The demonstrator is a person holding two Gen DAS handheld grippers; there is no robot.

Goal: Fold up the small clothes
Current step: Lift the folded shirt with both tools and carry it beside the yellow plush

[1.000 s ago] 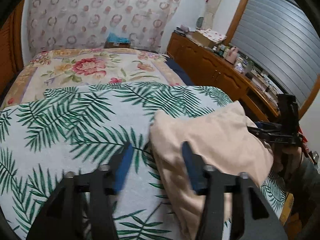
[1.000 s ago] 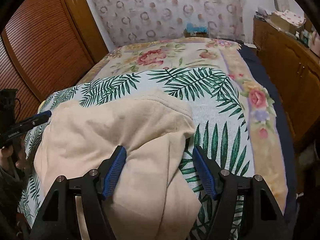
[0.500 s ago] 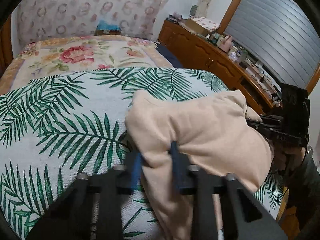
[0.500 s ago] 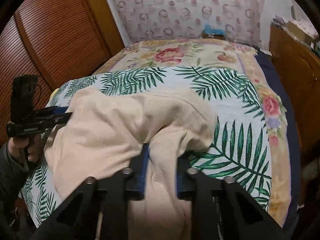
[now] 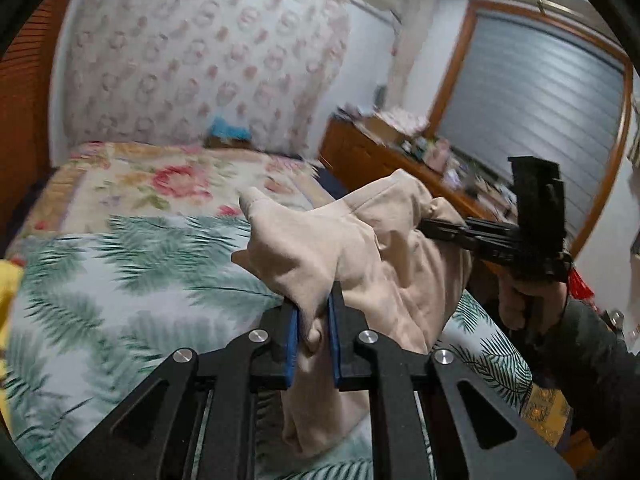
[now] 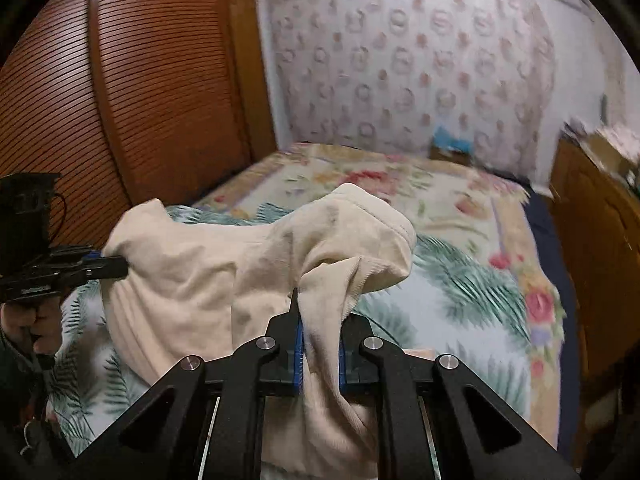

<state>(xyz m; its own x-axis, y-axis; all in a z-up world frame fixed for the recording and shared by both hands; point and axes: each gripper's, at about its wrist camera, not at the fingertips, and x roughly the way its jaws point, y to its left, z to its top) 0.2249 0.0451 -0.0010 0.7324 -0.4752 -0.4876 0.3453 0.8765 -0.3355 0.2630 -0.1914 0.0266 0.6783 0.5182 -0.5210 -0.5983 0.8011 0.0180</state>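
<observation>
Honestly, both the left gripper (image 5: 313, 334) and right gripper (image 6: 320, 344) have just clamped bunched folds of the beige garment (image 5: 360, 240). Its slack bulk sags at six o'clock onto the palm-leaf blanket (image 5: 120, 280), so it could slip or fold crooked.

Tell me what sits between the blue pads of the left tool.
A bunched fold of the beige garment, pinched by the left tool, shown in the left wrist view.

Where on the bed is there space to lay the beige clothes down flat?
Both grippers, left and right, pinch the beige garment above the palm-leaf cover. That cover is bare ahead of the garment, up to the flowered quilt, also bare. The wooden dresser looks cluttered.
</observation>
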